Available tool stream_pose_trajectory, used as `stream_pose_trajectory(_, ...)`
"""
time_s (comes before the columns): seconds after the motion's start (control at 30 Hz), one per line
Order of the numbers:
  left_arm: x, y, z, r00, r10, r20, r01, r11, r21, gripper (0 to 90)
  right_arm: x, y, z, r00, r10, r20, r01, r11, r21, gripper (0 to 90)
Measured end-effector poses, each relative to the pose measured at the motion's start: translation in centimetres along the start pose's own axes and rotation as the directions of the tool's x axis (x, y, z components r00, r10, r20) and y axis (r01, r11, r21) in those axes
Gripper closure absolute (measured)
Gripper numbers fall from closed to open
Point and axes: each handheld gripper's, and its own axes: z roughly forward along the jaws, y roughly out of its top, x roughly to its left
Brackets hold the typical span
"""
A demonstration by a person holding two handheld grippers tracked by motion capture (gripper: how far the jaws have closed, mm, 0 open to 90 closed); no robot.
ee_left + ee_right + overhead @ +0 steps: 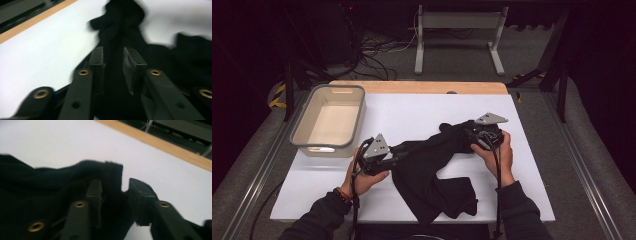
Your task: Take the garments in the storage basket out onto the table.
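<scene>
White table top [422, 112], wood strip along its far edge, dark carpet beyond. Nearest: loose lobe of black garment [432, 175] lies slack by the front edge. Mid-table it stretches between both tools. Left gripper [393, 159] has cloth between narrowly parted jaws, looks pinched; right gripper [472, 136] likewise, a raw fabric edge standing up between its jaws. Probably holding two ends apart to spread or straighten it. Fabric matte, wrinkled, twisted along the stretched span. Farther left: empty grey bin [330, 120], untouched, well apart from the cloth.
</scene>
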Motion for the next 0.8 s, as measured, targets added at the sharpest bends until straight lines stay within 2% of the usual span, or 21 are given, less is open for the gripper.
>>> stream_pose_trajectory(0.03, -0.6, 0.2, 0.4, 0.9999, 0.015, 0.001, -0.015, 0.9998, 0.012, 64.5, 0.0, 0.0, 0.0, 1.0, 0.0, 0.0, 0.0, 1.0, 0.001, 51.3)
stream_pose_trajectory(0.07, -0.6, 0.2, 0.4, 0.9999, 0.015, 0.001, -0.015, 0.9998, 0.012, 60.0, 0.0, 0.0, 0.0, 1.0, 0.0, 0.0, 0.0, 1.0, 0.001, 51.3)
stream_pose_trajectory(0.1, -1.0, 0.1, 1.2, 0.9997, 0.025, -0.001, -0.025, 0.9989, 0.04, 57.2, 0.1, 0.0, -0.8, 0.9999, -0.006, 0.013, 0.007, 1.0, -0.017, 47.2)
stream_pose_trajectory(0.17, -1.0, -0.1, 1.6, 0.9998, 0.018, -0.008, -0.018, 0.9982, 0.057, 54.6, 0.1, -0.1, -1.1, 0.9997, -0.011, 0.021, 0.012, 1.0, -0.027, 44.9)
stream_pose_trajectory(0.2, -0.8, -0.3, 2.0, 0.9999, 0.011, -0.009, -0.01, 0.9976, 0.068, 49.5, 0.1, -0.2, -1.8, 0.9996, 0.0, 0.03, 0.001, 0.999, -0.045, 43.6)
stream_pose_trajectory(0.23, -0.7, -0.3, 2.1, 0.9999, 0.001, -0.01, -0.001, 0.9979, 0.065, 45.9, 0.0, -0.5, -2.3, 0.9992, 0.016, 0.035, -0.014, 0.998, -0.059, 44.6)
stream_pose_trajectory(0.3, -0.2, -0.2, 2.0, 0.999, -0.008, -0.043, 0.009, 0.9996, 0.026, 43.1, 0.2, -1.1, -2.8, 0.9988, 0.039, 0.031, -0.036, 0.997, -0.068, 48.2)
stream_pose_trajectory(0.33, 0.6, 0.2, 2.1, 0.9987, -0.016, -0.05, 0.016, 0.9999, 0.003, 42.0, 0.8, -1.8, -3.3, 0.9995, 0.004, 0.03, -0.003, 0.999, -0.051, 56.1)
stream_pose_trajectory(0.37, 0.6, 0.2, 2.1, 0.9987, -0.016, -0.05, 0.016, 0.9999, 0.003, 41.2, 0.8, -1.8, -3.3, 0.9995, 0.004, 0.03, -0.003, 0.999, -0.051, 56.1)
stream_pose_trajectory(0.4, 1.4, 0.7, 2.7, 0.9988, -0.025, -0.043, 0.025, 0.9997, -0.002, 41.3, 1.4, -2.4, -3.7, 0.9978, -0.024, 0.062, 0.026, 0.999, -0.027, 59.0)
stream_pose_trajectory(0.43, 1.4, 0.7, 2.7, 0.9988, -0.025, -0.043, 0.025, 0.9997, -0.002, 41.3, 1.4, -2.4, -3.7, 0.9978, -0.024, 0.062, 0.026, 0.999, -0.027, 59.0)
stream_pose_trajectory(0.5, 2.6, 1.2, 3.9, 0.9993, -0.004, -0.038, 0.003, 0.9997, -0.026, 41.7, 1.6, -2.9, -4.0, 0.9972, -0.041, 0.062, 0.042, 0.999, -0.005, 62.9)
stream_pose_trajectory(0.53, 3.1, 1.4, 4.4, 0.9991, 0.007, -0.041, -0.009, 0.9993, -0.035, 43.4, 1.7, -3.3, -4.0, 0.9982, -0.038, 0.046, 0.038, 0.999, 0.0, 66.5)
stream_pose_trajectory(0.57, 3.9, 1.7, 5.4, 0.9997, -0.002, -0.025, 0.002, 0.9997, -0.024, 46.2, 1.9, -3.8, -3.7, 0.9995, -0.025, -0.018, 0.025, 1.0, 0.014, 69.6)
stream_pose_trajectory(0.6, 4.3, 1.9, 6.1, 0.9998, -0.008, -0.017, 0.008, 1.0, -0.005, 46.6, 2.0, -4.0, -3.5, 0.999, -0.019, -0.041, 0.02, 0.999, 0.025, 71.2)
stream_pose_trajectory(0.63, 4.3, 1.9, 6.1, 0.9998, -0.008, -0.017, 0.008, 1.0, -0.005, 46.8, 2.0, -4.0, -3.5, 0.999, -0.019, -0.041, 0.02, 0.999, 0.025, 71.2)
stream_pose_trajectory(0.67, 4.8, 2.0, 7.2, 1.0, -0.006, -0.007, 0.006, 0.9997, 0.025, 46.8, 2.1, -4.3, -3.1, 0.9972, -0.023, -0.072, 0.026, 0.999, 0.041, 72.8)
stream_pose_trajectory(0.7, 5.1, 2.0, 8.4, 0.9999, -0.011, 0.013, 0.01, 0.9984, 0.055, 47.8, 2.5, -4.6, -2.0, 0.9921, -0.034, -0.121, 0.041, 0.998, 0.054, 73.8)
stream_pose_trajectory(0.8, 5.3, 1.8, 10.5, 0.9981, -0.051, 0.034, 0.047, 0.9918, 0.119, 47.9, 2.5, -4.7, -0.8, 0.9933, -0.054, -0.103, 0.059, 0.997, 0.053, 63.6)
